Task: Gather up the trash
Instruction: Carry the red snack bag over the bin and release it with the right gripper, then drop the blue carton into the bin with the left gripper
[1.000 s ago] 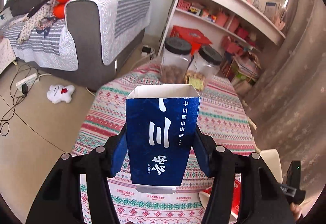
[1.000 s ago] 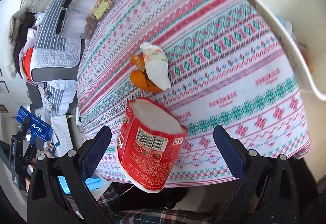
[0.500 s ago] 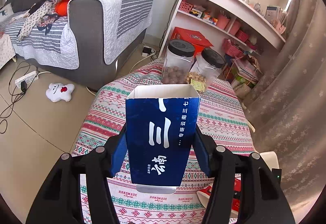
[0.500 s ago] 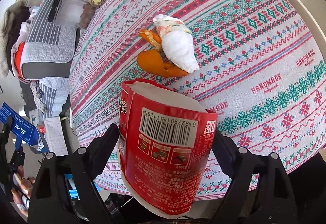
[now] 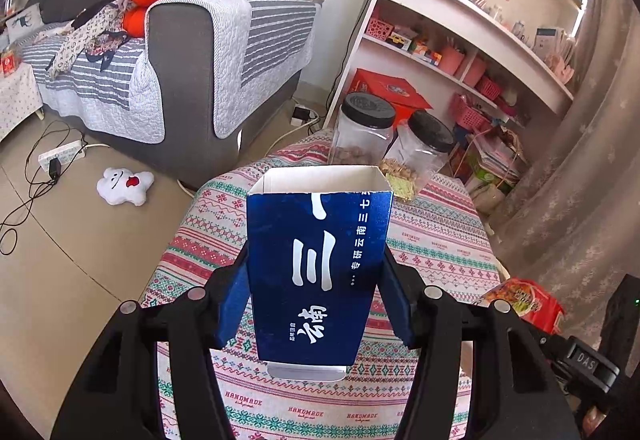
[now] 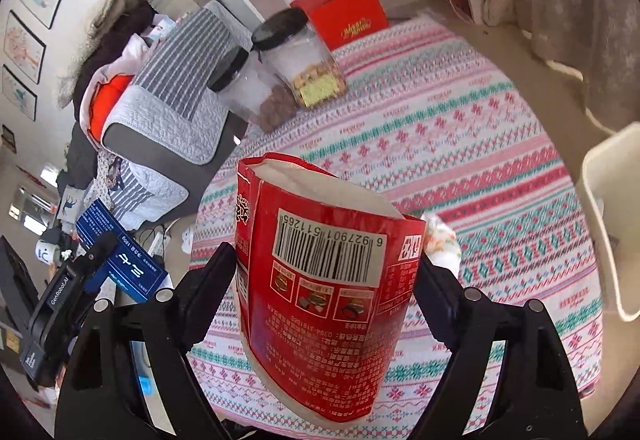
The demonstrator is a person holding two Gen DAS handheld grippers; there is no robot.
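Cartons, two: left hand-held gripper (image 5: 316, 304) clamps the blue carton (image 5: 318, 268); right hand-held gripper (image 6: 326, 280) now clamps the red carton (image 6: 320, 292), lifted off the bench (image 6: 460, 128). Two jars (image 5: 364, 132) far.

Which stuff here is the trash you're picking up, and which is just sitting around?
Trash job:
blue carton, held in left gripper
red packet, held in right gripper
crumpled wrapper
white bin

Just sitting around:
two snack jars
red gift box
plush toy
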